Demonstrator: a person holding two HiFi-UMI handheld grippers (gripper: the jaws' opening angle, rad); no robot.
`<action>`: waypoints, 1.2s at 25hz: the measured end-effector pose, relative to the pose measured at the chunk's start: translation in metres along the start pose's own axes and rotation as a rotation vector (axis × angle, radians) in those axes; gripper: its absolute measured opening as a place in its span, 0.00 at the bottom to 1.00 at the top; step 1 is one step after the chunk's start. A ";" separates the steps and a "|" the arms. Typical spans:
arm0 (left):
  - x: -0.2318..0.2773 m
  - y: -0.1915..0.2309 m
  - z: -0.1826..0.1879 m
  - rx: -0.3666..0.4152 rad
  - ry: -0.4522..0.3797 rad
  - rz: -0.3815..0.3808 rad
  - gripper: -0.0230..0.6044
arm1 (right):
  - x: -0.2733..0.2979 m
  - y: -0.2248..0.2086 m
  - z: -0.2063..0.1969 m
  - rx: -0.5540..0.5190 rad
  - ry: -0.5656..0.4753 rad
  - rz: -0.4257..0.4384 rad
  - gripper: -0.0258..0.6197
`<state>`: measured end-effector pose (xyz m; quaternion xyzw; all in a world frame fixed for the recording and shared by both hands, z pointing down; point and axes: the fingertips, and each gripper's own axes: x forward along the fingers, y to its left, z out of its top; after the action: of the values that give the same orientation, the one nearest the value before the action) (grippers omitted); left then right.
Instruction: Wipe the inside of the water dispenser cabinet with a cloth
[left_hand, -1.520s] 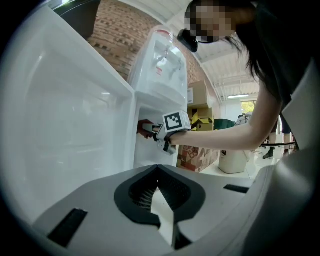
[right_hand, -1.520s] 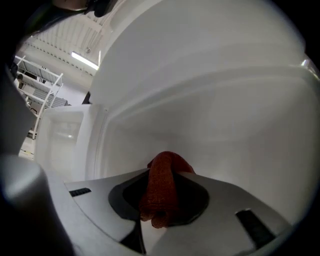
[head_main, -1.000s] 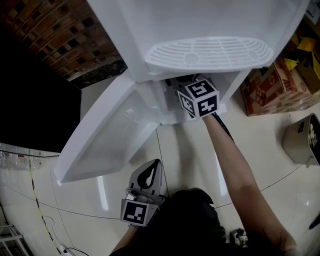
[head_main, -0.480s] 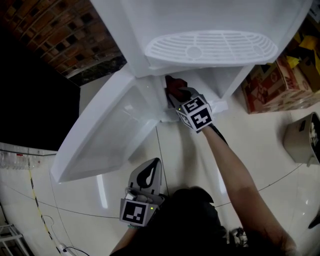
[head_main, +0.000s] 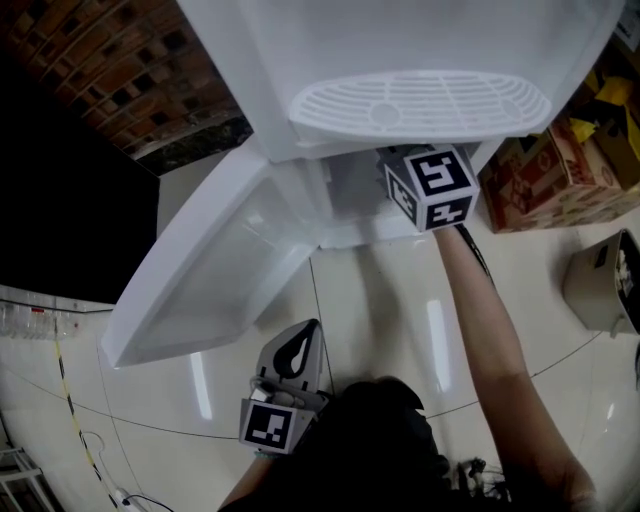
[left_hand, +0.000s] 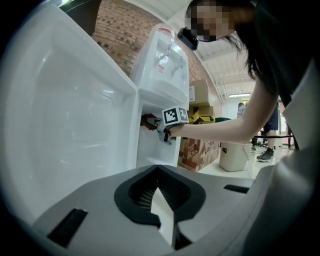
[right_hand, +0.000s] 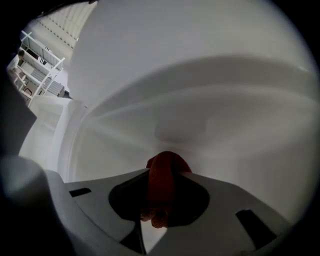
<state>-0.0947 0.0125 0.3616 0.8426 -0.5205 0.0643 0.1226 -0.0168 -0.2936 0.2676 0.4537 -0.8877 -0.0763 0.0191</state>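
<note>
White cabinet (right_hand: 200, 90) interior: our right gripper (right_hand: 155, 220) clamps the red cloth (right_hand: 164, 175) mid-wipe; left gripper (left_hand: 165, 220) closed, empty; wiping unfinished, we judge.

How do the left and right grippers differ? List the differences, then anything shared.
The right gripper is shut on the red cloth; the left gripper is shut on nothing. The right gripper reaches inside the cabinet; the left gripper hangs outside it, low beside the open door. Both are grey and both have their jaws together.
</note>
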 end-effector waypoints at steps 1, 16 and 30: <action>0.000 0.001 0.000 -0.001 -0.002 0.004 0.00 | 0.004 -0.005 0.006 -0.002 -0.008 -0.011 0.16; -0.009 0.013 -0.005 -0.007 0.017 0.033 0.00 | -0.016 0.012 -0.200 0.078 0.509 0.032 0.16; -0.003 0.004 -0.004 -0.002 0.009 0.011 0.00 | -0.010 -0.025 -0.001 -0.108 0.047 -0.168 0.16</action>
<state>-0.0991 0.0145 0.3648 0.8391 -0.5249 0.0682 0.1254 0.0091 -0.2998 0.2654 0.5264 -0.8405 -0.1146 0.0580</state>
